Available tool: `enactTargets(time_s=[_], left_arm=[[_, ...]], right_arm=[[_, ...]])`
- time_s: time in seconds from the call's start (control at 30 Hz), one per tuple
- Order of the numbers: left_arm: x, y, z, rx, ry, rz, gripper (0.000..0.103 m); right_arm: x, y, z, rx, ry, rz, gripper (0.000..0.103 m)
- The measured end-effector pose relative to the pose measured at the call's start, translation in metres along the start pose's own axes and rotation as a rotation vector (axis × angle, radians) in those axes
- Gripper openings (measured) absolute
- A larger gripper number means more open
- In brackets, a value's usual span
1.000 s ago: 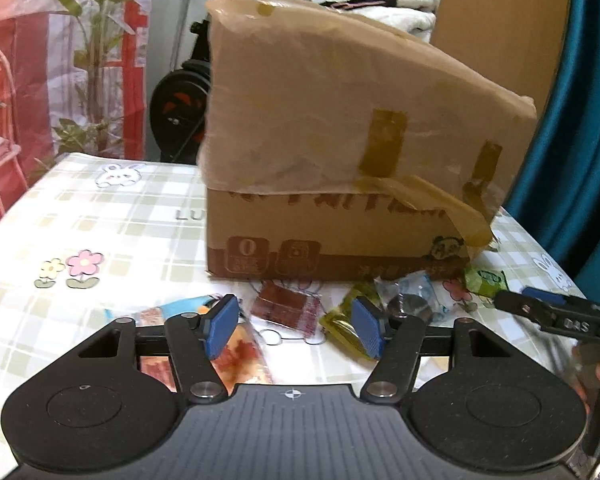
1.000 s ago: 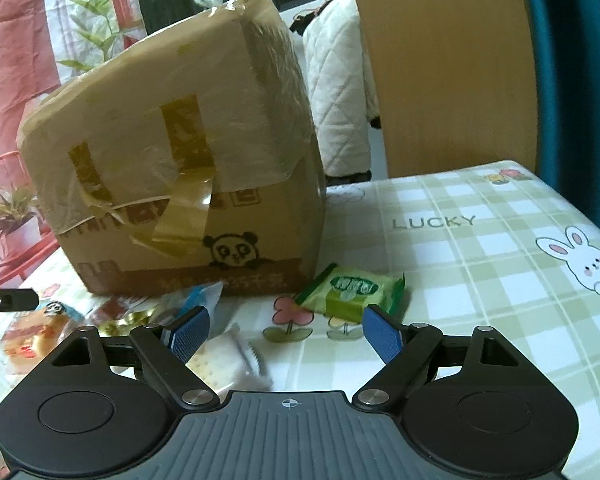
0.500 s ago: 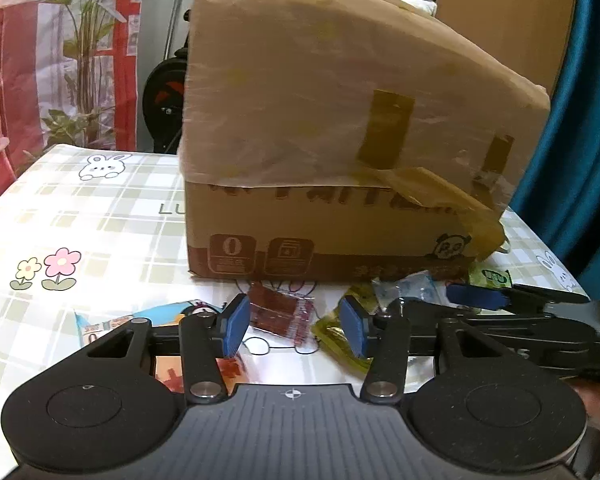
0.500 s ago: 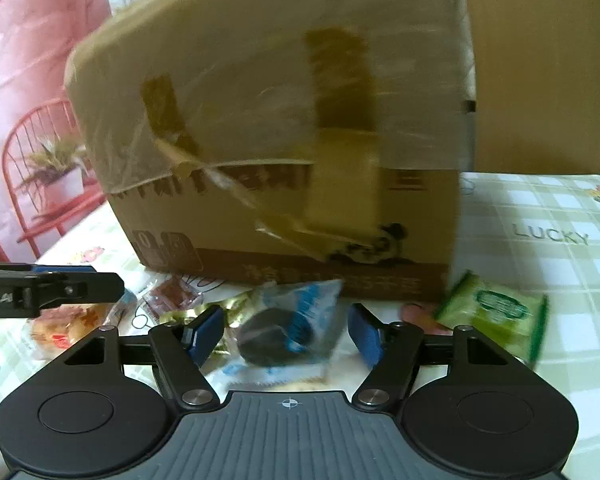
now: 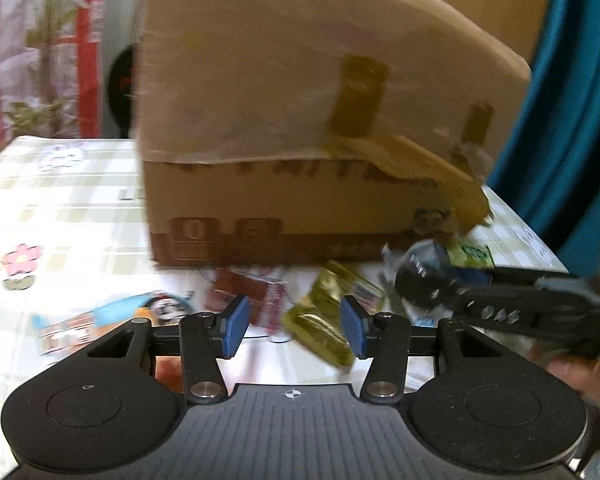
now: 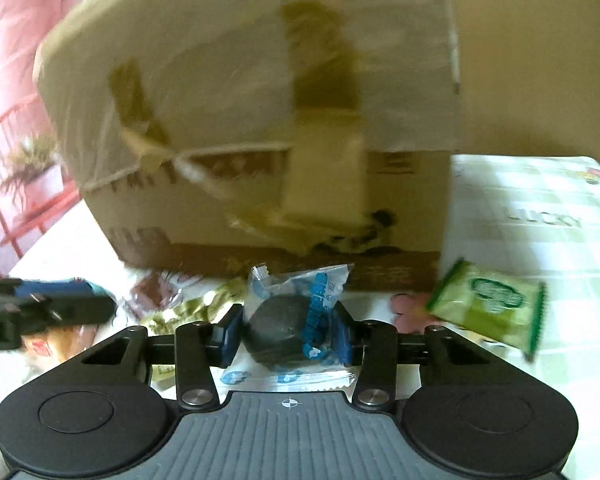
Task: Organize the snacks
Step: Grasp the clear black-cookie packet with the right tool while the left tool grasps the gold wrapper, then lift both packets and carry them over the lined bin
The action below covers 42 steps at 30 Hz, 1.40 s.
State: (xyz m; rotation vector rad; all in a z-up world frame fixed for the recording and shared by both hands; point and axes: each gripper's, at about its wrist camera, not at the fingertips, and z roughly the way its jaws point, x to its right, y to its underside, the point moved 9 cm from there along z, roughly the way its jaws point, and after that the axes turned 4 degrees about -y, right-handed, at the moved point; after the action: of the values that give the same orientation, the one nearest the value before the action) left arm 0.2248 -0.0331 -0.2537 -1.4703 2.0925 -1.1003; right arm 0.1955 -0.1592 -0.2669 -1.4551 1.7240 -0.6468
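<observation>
The right tongs (image 6: 288, 338) had just been closing, and their blue pads (image 6: 231, 334) pressed on both sides of a dark round cake sealed in a clear plastic wrapper with blue print (image 6: 290, 330), which sat just in front of the tall brown cardboard box patched with tape and plastic film (image 6: 252, 120). The left tongs (image 5: 294, 326) stood released, nothing between their pads, poised over a crumpled gold-green foil snack packet (image 5: 324, 320) that lay on the tabletop (image 5: 60, 216), a pale green checked cloth with cartoon flowers, a little nearer than the box. To the left of that packet, near the box's front face, lay a dark red square packet (image 5: 256, 292), and further left a flat orange and blue printed packet (image 5: 112, 314). Just off the box's right front corner lay a light green rectangular snack packet (image 6: 490, 310). The box itself stood on the tabletop behind all the snacks, its blurred printing facing both cameras
</observation>
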Motion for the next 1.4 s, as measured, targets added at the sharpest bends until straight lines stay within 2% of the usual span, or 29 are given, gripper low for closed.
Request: enactTargets(time_s=[0.17, 0.3, 0.47, 0.57, 0.67, 0.73, 0.97, 1.0, 1.07, 1.1, 1.2, 1.4], left_arm=[[0.022, -0.002, 0.023, -0.02, 0.014, 0.122, 0.056], [0.034, -0.005, 0.036, -0.018, 0.024, 0.198, 0.068], [0.045, 0.001, 0.052, -0.069, 0.074, 0.257, 0.07], [0.047, 0.009, 0.057, -0.083, 0.061, 0.304, 0.07], [0.05, 0.014, 0.057, -0.056, 0.027, 0.355, 0.071], [0.052, 0.014, 0.057, -0.052, 0.008, 0.358, 0.072], [0.044, 0.01, 0.067, -0.05, 0.025, 0.296, 0.077], [0.043, 0.01, 0.067, -0.047, 0.028, 0.296, 0.075], [0.042, 0.011, 0.063, -0.033, 0.023, 0.294, 0.058], [0.042, 0.012, 0.059, -0.025, 0.017, 0.299, 0.056], [0.045, 0.019, 0.05, -0.026, 0.049, 0.274, 0.054], [0.047, 0.027, 0.034, -0.005, 0.023, 0.229, 0.052]], right_arm=[[0.014, 0.0, -0.024, 0.051, 0.002, 0.045, 0.042], [0.024, 0.002, -0.04, 0.077, -0.003, 0.081, 0.042], [0.035, 0.005, -0.048, 0.088, -0.006, 0.117, 0.042], [0.035, 0.007, -0.049, 0.092, -0.011, 0.124, 0.042], [0.034, 0.007, -0.052, 0.102, -0.026, 0.121, 0.042], [0.034, 0.008, -0.051, 0.098, -0.025, 0.122, 0.042], [0.031, 0.01, -0.051, 0.093, -0.035, 0.124, 0.042], [0.031, 0.01, -0.052, 0.095, -0.038, 0.127, 0.042], [0.031, 0.011, -0.053, 0.098, -0.041, 0.132, 0.042], [0.031, 0.011, -0.054, 0.1, -0.043, 0.133, 0.042], [0.029, 0.012, -0.056, 0.102, -0.048, 0.133, 0.042], [0.02, 0.012, -0.055, 0.098, -0.067, 0.117, 0.042]])
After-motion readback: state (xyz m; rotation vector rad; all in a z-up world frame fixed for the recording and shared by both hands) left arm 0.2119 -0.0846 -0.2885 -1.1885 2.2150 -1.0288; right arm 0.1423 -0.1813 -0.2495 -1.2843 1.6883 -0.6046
